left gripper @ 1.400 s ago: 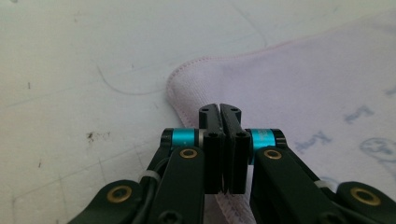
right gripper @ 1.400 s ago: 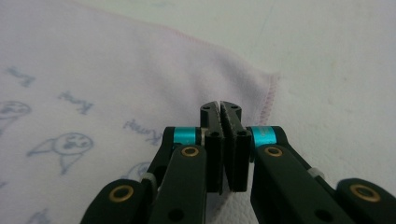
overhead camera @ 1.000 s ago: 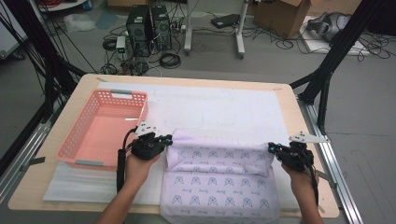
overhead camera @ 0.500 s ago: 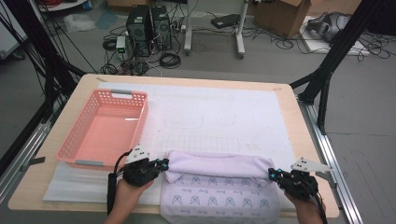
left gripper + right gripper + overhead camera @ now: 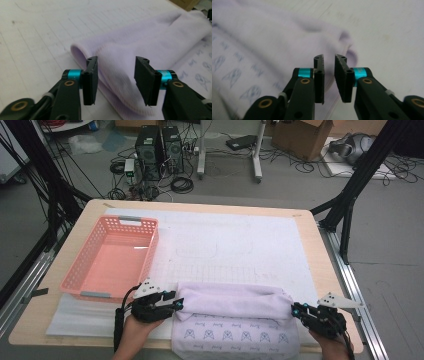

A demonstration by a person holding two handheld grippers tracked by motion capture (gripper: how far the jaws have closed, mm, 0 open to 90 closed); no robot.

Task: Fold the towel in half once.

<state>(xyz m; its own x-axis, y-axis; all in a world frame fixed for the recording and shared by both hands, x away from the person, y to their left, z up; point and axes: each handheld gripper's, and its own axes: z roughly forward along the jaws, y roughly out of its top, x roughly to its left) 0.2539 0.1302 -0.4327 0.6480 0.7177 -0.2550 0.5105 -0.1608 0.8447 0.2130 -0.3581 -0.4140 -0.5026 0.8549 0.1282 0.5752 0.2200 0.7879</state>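
A lavender cloth (image 5: pixel 232 301) lies near the table's front edge, its plain upper layer folded over a layer printed with blue figures (image 5: pixel 235 337). My left gripper (image 5: pixel 176 304) sits at the fold's left end. Its jaws have just been opening and stand open (image 5: pixel 116 80), with the cloth's rolled edge (image 5: pixel 150 37) loose between them. My right gripper (image 5: pixel 296 310) is at the fold's right end. Its jaws have also just been opening and show a narrow gap (image 5: pixel 329 77). The cloth's corner (image 5: pixel 274 42) lies just past the tips, unpinched.
A pink plastic basket (image 5: pixel 90 270) stands at the left of the table, a short way behind my left gripper. A white mat (image 5: pixel 240 235) with faint drawn outlines covers the table top. Black frame poles stand at both sides.
Both hands drew the cloth's folded edge toward the near side of the table and lowered it. Both grippers then opened and let go of the cloth.
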